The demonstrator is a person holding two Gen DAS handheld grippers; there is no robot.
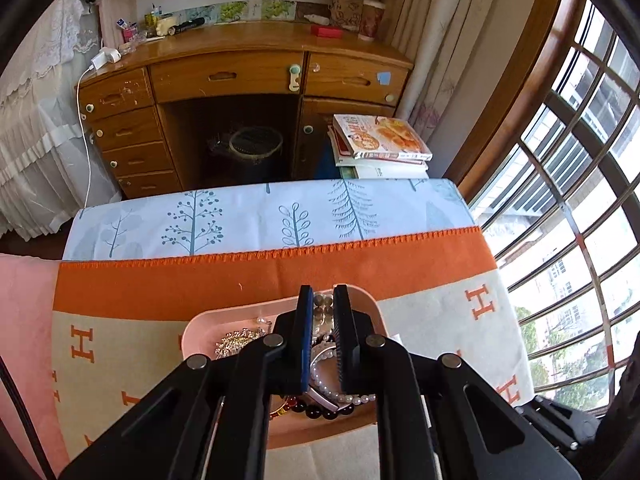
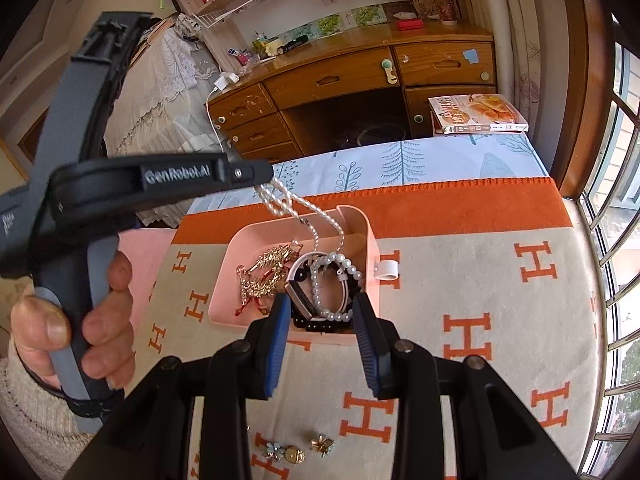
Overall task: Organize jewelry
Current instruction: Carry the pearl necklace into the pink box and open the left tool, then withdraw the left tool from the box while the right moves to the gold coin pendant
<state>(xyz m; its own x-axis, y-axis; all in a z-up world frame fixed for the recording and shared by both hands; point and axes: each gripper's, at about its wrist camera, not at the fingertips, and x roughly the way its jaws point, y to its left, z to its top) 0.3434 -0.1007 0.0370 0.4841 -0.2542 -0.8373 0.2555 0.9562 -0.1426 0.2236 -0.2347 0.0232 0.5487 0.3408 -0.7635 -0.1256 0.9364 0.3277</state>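
A pink tray point(image 2: 362, 220) sits on an orange and beige blanket; it also shows in the left wrist view point(image 1: 224, 314). It holds a gold brooch point(image 2: 266, 270), a pearl bracelet point(image 2: 320, 280), a dark bead bracelet point(image 2: 316, 325) and a watch-like band point(image 2: 298, 294). My left gripper point(image 2: 272, 178) hangs above the tray's far left, shut on a white pearl necklace point(image 2: 304, 210) that dangles into the tray. In its own view the left gripper point(image 1: 323, 294) is nearly closed over beads point(image 1: 324, 306). My right gripper point(image 2: 322, 312) is open at the tray's near edge, empty.
Three small brooches point(image 2: 294, 450) lie on the blanket near me. A white ring-shaped piece point(image 2: 388, 270) lies right of the tray. A wooden desk point(image 1: 240, 76), a bin point(image 1: 256, 146) and stacked books point(image 1: 384, 140) stand beyond the table. Barred windows are on the right.
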